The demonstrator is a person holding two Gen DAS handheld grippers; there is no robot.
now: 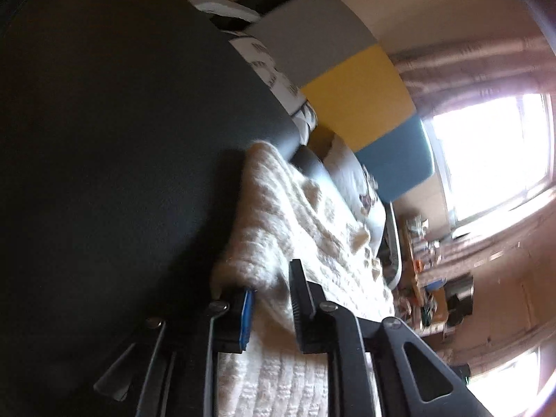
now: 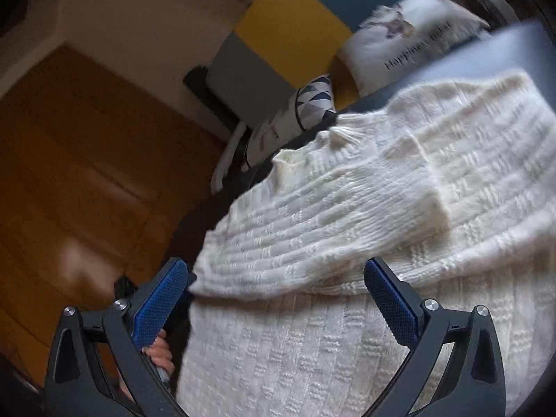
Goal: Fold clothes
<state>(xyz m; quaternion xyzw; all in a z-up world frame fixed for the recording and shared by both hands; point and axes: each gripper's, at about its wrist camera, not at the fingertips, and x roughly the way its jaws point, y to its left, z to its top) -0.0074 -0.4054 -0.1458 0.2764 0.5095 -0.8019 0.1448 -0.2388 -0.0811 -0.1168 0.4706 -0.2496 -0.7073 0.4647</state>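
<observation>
The left gripper (image 1: 271, 307) pinches the sweater (image 1: 312, 215) at the bed's (image 1: 104, 139) edge. The right gripper (image 2: 278, 299) gapes wide, empty, over it.

Right wrist view: white cushion (image 2: 413, 40) behind the cream sweater carries dark script lettering, first word reads "Happiness"; second word blurred, possibly starts with "R", not resolved. Small animal-like print above the script. Left wrist view: patterned cushion (image 1: 267, 66) shows dark marks, too smeared to read. No other legible text
</observation>
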